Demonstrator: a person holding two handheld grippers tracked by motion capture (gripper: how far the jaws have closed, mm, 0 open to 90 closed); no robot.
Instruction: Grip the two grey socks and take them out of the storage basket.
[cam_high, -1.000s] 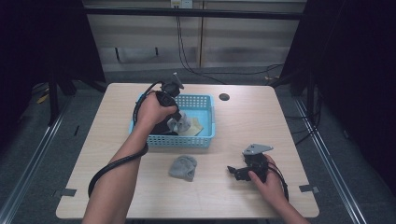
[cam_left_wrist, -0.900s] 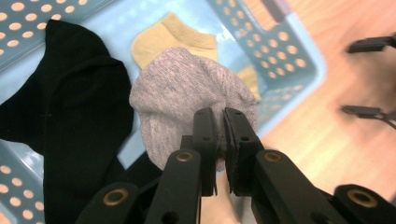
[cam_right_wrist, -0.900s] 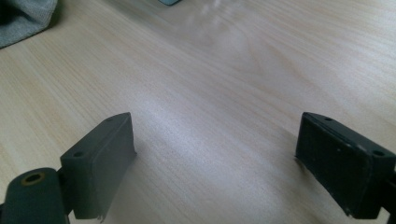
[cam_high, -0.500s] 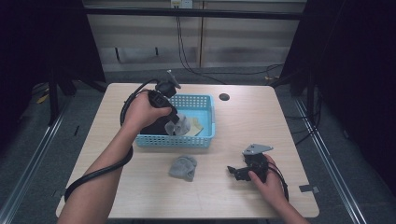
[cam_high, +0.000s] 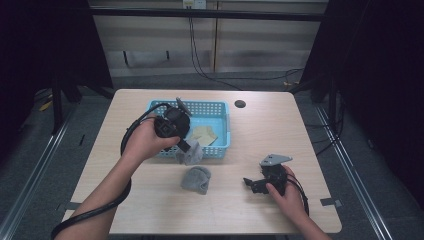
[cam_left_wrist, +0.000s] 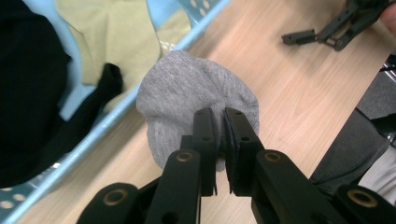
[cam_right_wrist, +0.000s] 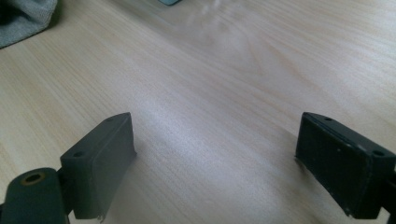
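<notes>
Our left tool (cam_left_wrist: 219, 135) pinches a grey sock (cam_left_wrist: 196, 98), hanging over the blue basket's (cam_high: 220, 150) near rim. The high view adds a second grey sock (cam_high: 196, 179) on the worktop (cam_high: 260, 125); our right tool (cam_right_wrist: 215, 158) rests spread.

Evenly lit from overhead, desk (cam_high: 310, 125) bright against dark, murky surroundings. Soft glare on the wood between the right tool (cam_right_wrist: 215, 163) jaws, far edge beyond them blurred. Close to the left tool (cam_left_wrist: 219, 135), black jaws slightly soft; faint shadows beneath the grey cloth (cam_left_wrist: 187, 93).
</notes>
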